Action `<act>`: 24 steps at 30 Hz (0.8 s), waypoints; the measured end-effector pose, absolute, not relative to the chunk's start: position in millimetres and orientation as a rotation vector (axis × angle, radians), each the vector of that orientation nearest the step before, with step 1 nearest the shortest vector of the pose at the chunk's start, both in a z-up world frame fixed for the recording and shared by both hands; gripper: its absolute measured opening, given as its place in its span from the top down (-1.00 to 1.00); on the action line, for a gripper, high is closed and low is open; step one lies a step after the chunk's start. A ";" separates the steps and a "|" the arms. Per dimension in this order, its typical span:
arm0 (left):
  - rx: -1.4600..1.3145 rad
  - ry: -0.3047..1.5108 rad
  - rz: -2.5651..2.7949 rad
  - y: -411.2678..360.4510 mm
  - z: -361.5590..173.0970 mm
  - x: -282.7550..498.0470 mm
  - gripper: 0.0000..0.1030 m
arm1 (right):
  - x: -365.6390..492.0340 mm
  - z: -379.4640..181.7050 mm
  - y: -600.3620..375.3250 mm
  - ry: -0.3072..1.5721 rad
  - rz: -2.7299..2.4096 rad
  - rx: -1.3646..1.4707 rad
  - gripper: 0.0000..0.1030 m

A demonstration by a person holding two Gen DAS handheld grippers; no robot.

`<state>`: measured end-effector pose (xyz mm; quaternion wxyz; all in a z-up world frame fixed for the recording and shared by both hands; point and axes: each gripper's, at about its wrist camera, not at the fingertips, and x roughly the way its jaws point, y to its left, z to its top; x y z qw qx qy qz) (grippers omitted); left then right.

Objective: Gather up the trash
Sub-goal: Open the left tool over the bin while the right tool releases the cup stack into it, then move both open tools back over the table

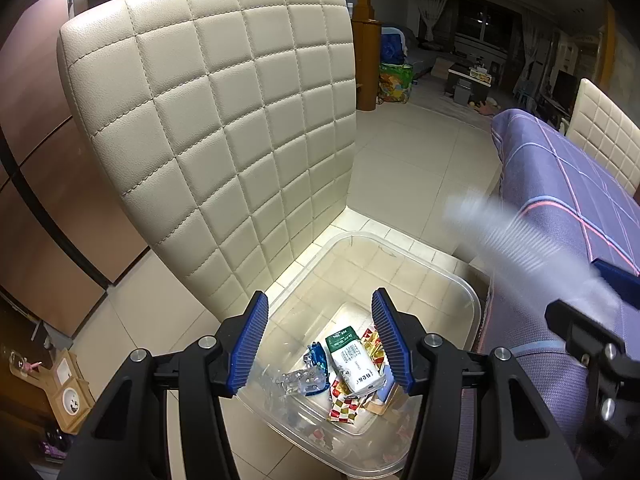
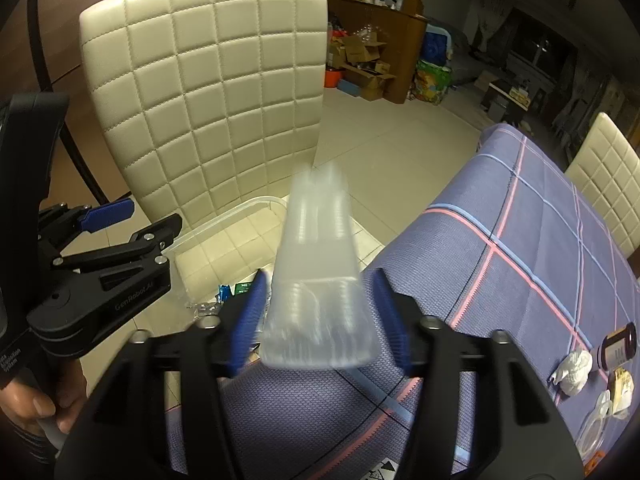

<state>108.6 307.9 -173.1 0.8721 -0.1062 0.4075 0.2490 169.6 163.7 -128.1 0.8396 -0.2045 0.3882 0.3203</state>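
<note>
Near field, right wrist view: the right gripper stood with its blue-padded jaws spread, and a clear plastic cup lay between them, smeared by motion blur. The cup was translucent and colourless, ribbed with faint horizontal rings, and flared from a narrow far end at 12 o'clock to a wide rim nearest the camera. Whether the pads touched its walls could not be told; gaps showed on both sides, so the jaws read as released. Below the cup lay the table, draped in a purple cloth with pink and pale-blue grid lines. At 4 o'clock on it lay a crumpled white tissue, a dark brown bottle on its side and a clear lid.

At 9 o'clock the left gripper was held by a hand; in the left wrist view its jaws stood apart, holding nothing.

Middle field: a clear plastic bin sat on the tiled floor, directly under the left gripper. Inside it lay a white-and-green carton, a blue foil wrapper, a crushed clear wrapper and red-and-yellow checked wrappers. The cup appeared again at 3 o'clock as a pale streak above the bin's edge.

Far field: a cream quilted chair backed the bin at 11 o'clock.
</note>
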 end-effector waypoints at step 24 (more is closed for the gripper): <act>-0.201 0.823 0.474 273.6 -145.3 89.1 -0.03 | 150.2 -107.5 123.4 0.789 0.618 -0.388 -0.38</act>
